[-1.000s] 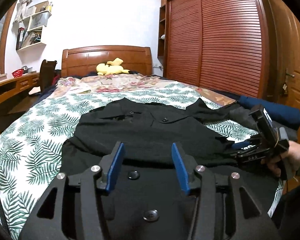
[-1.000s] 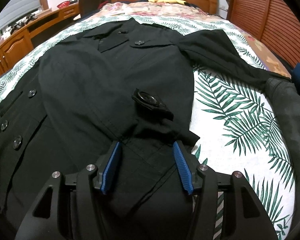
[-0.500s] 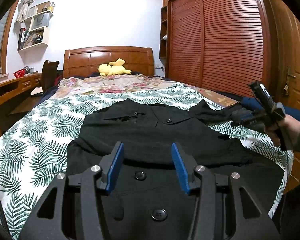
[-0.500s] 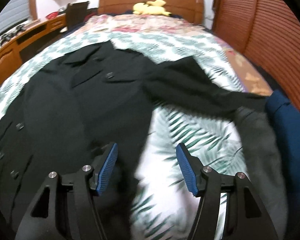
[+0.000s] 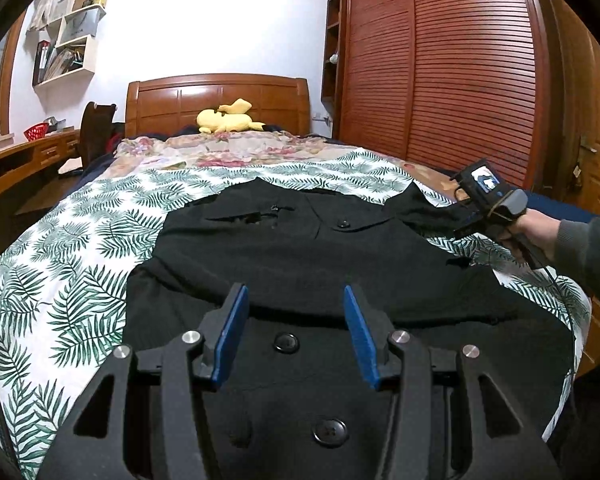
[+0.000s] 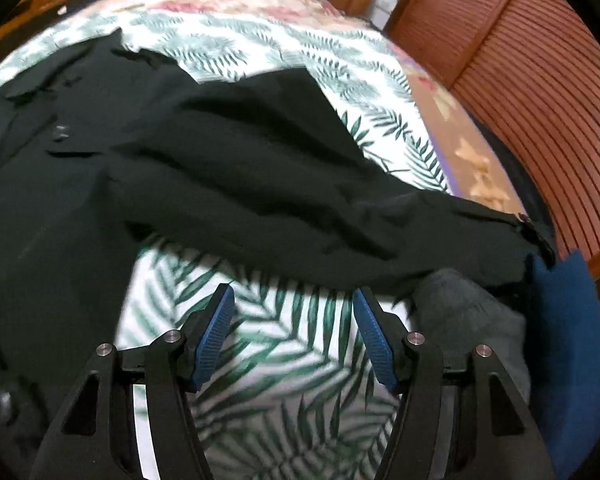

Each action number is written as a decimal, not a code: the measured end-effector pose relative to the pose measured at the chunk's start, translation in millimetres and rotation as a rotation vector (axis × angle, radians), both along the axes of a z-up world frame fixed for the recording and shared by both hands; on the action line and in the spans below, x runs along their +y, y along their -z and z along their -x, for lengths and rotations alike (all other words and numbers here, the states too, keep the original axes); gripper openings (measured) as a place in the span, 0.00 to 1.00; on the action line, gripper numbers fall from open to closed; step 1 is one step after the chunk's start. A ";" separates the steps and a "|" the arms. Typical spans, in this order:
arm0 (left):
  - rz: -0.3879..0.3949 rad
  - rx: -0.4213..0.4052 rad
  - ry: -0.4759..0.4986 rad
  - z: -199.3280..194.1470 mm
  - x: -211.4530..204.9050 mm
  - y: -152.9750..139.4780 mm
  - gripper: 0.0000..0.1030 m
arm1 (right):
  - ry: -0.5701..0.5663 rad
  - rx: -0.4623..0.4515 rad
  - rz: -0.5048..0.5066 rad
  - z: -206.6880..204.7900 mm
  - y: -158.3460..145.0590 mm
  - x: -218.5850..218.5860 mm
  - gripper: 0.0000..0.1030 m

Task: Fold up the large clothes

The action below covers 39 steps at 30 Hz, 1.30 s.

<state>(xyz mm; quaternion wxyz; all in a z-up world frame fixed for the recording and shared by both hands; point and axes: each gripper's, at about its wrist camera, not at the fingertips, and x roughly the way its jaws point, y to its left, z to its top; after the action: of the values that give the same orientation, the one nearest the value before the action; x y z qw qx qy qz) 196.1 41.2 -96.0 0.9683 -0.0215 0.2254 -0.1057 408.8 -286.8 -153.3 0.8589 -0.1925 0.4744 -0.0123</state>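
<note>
On the leaf-print bedspread a black coat lies front up, buttons showing, collar toward the wooden headboard. Left gripper hangs low over the coat's lower front, blue pads parted, nothing between them. Right gripper, held in a hand at the bed's right edge, hovers above bare bedspread just short of the outstretched sleeve; jaws spread and empty (that view is blurred). Grey and navy folded cloth sits beside the sleeve cuff.
</note>
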 end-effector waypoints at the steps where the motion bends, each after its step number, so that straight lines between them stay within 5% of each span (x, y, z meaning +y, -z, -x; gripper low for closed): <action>1: -0.001 0.005 0.001 -1.6 -0.3 1.4 0.47 | 0.018 0.006 0.018 -7.1 4.4 -3.1 0.61; 7: 0.003 0.024 0.003 -6.2 -0.3 5.1 0.47 | 0.112 -0.018 0.060 -34.9 10.4 -18.2 0.57; 8: 0.005 0.026 0.000 -6.6 0.0 5.4 0.47 | 0.118 -0.021 0.062 -38.2 10.4 -19.0 0.49; 9: 0.007 0.027 0.001 -6.9 0.6 5.3 0.47 | 0.120 -0.022 0.063 -41.0 10.0 -18.9 0.27; 11: 0.011 0.028 0.001 -6.7 1.3 5.7 0.47 | 0.112 -0.016 0.054 -45.0 8.4 -17.4 0.07; 13: 0.012 0.027 0.001 -5.9 1.6 5.9 0.47 | 0.096 -0.059 0.068 -41.9 0.1 -11.9 0.02; 19: -0.001 0.026 0.001 -5.4 0.4 6.0 0.47 | -0.011 -0.258 -0.007 -8.4 -61.8 16.6 0.01; 24: -0.003 0.030 -0.006 -7.5 -0.4 6.9 0.47 | -0.198 -0.311 -0.089 33.4 -101.7 66.6 0.01; 30: -0.012 0.032 -0.006 -7.7 -2.5 7.5 0.47 | -0.432 -0.245 -0.166 92.8 -103.4 139.6 0.01; 35: -0.018 0.032 -0.004 -7.5 -3.4 7.9 0.47 | -0.451 -0.164 -0.169 112.6 -82.0 161.8 0.03; 38: -0.015 0.033 -0.003 -7.6 -3.6 8.4 0.47 | -0.431 -0.138 -0.156 120.1 -77.8 158.5 0.16; 39: -0.014 0.033 -0.002 -7.6 -3.8 8.6 0.47 | -0.428 -0.130 -0.157 123.1 -77.4 154.3 0.35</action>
<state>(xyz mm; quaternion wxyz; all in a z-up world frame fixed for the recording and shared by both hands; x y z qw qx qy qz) 203.7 37.4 -104.6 0.9646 -0.0166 0.2424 -0.1027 285.7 -132.5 -75.8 0.8830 -0.2202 0.3659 0.1948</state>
